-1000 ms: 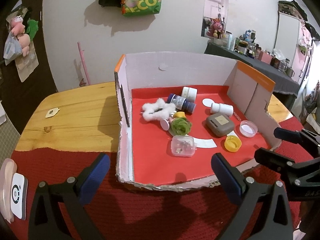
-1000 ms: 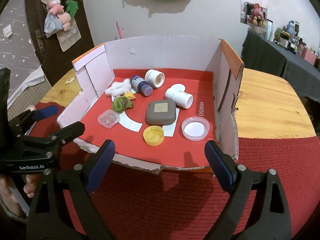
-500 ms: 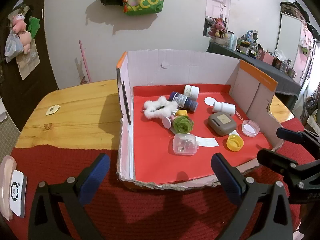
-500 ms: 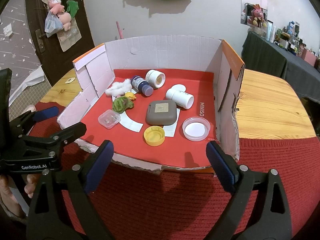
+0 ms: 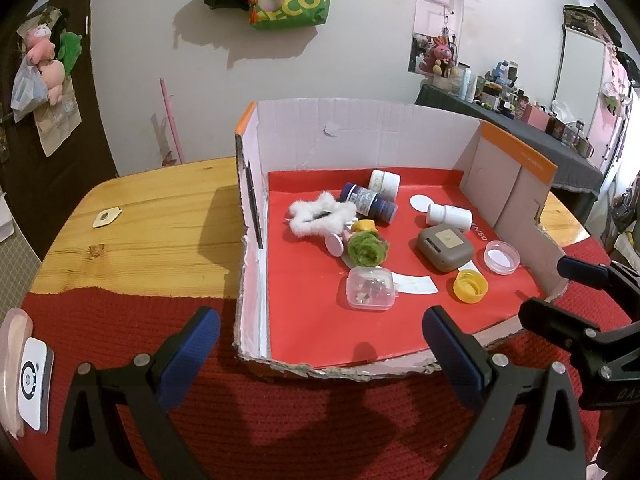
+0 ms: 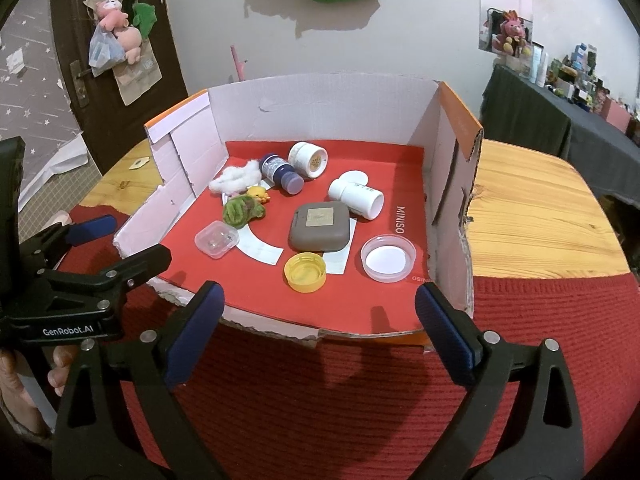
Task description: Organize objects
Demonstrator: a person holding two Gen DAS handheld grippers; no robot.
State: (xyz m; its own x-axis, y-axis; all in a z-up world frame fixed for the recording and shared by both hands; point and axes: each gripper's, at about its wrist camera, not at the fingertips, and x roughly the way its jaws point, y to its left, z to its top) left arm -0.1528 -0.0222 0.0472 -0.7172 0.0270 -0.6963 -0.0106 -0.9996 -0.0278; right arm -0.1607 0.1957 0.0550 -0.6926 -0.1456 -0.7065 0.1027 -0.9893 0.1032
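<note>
Both grippers, left (image 5: 320, 348) and right (image 6: 316, 320), hang spread wide and empty before the cardboard box's (image 6: 320, 120) torn front edge, so you face its open side. Bottles, lids, the grey case (image 6: 319, 228) and clear case (image 6: 216, 239) lie scattered on its red floor.

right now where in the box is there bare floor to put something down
Free: the red floor along the torn front edge, before the yellow cap, and the back right corner behind the white bottle. Crowded: back left, around the white fluff and blue bottle.
</note>
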